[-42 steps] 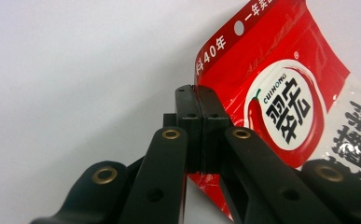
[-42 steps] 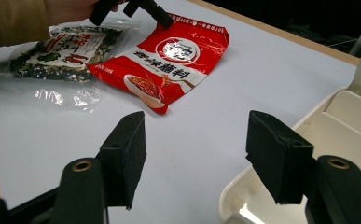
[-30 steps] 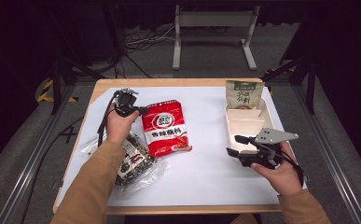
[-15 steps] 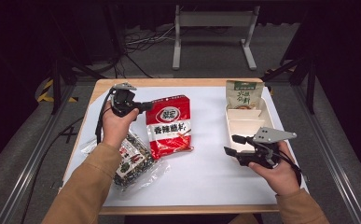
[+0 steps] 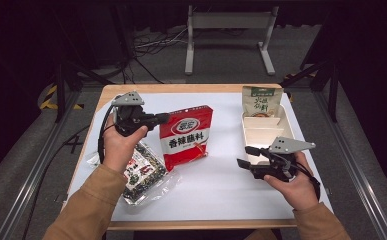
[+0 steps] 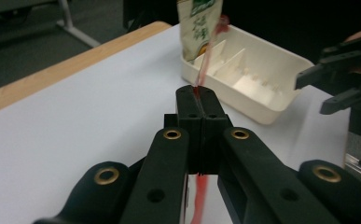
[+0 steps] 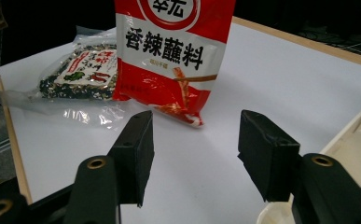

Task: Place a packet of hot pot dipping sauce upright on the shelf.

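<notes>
From the high view, we see a white tray [image 5: 266, 131] along the tabletop's right edge with a green pouch [image 5: 261, 101] at its far end, and a clear packet [image 5: 143, 170] near the left edge. Our left gripper [image 5: 162, 118] pinches the red bag [image 5: 187, 136] at its upper left edge, mid-table.

In the left gripper view, the jaws are closed on the red bag [image 6: 205, 65], seen edge-on.

In the right gripper view, our right gripper [image 7: 194, 149] gapes wide; the red bag [image 7: 171, 56], printed with white characters, lies beyond it.

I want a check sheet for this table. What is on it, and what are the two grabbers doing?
Surface: white sheet over a wooden table.
Job's things: red packet, one edge pinched in the left gripper; its other end lies on the sheet.
Clutter: clear seaweed snack bag; white divided tray holding a green packet.
Grippers: left shut on the red packet; right gripper open, holding nothing.
Cables: black one trailing from the left gripper; more on the floor.
Surroundings: grey metal stand, dark floor.
</notes>
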The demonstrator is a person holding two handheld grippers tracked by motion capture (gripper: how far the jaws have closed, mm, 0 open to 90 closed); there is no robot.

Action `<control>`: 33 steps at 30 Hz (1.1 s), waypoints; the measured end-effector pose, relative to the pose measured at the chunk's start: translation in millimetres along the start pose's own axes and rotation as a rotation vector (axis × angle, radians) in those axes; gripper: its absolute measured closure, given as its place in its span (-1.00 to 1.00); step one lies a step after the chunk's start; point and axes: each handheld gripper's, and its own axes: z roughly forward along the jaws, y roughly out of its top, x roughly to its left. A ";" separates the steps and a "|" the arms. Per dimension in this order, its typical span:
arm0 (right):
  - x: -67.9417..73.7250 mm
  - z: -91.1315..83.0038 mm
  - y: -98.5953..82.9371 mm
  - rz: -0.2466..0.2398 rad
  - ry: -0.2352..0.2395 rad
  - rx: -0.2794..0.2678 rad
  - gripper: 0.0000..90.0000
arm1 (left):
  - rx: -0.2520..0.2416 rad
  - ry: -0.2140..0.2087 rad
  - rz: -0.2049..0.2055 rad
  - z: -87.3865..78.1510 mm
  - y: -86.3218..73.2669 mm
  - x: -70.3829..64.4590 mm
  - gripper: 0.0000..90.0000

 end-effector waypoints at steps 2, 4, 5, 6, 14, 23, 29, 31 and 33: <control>0.8 -0.4 0.6 0.010 0.010 -0.014 0.00 | -0.008 -0.010 0.035 -1.6 0.2 -8.7 1.00; 1.7 -0.7 1.3 0.009 0.009 -0.019 0.00 | -0.012 -0.030 0.057 -2.1 0.8 -19.4 1.00; 1.7 -0.7 1.3 0.009 0.009 -0.019 0.00 | -0.012 -0.030 0.057 -2.1 0.8 -19.4 1.00; 2.0 -0.7 1.6 0.006 0.008 -0.021 -0.01 | -0.009 -0.041 0.083 -2.5 2.6 -26.3 1.00; 1.8 -1.1 2.4 -0.012 -0.001 -0.030 -0.07 | -0.012 -0.097 0.120 -6.5 9.2 -45.4 1.00; 2.4 4.0 1.1 -0.088 0.065 -0.026 -0.18 | -0.021 -0.222 0.204 -5.6 13.8 -74.2 1.00; 8.8 5.8 3.0 -0.114 0.192 -0.073 -0.19 | -0.027 -0.279 0.242 -4.7 16.9 -90.2 1.00; 11.0 6.0 4.0 -0.134 0.240 -0.067 -0.03 | -0.029 -0.281 0.250 -4.0 17.2 -92.4 1.00; 13.3 5.8 4.7 -0.158 0.272 -0.034 0.17 | -0.029 -0.271 0.255 -2.5 17.1 -93.8 1.00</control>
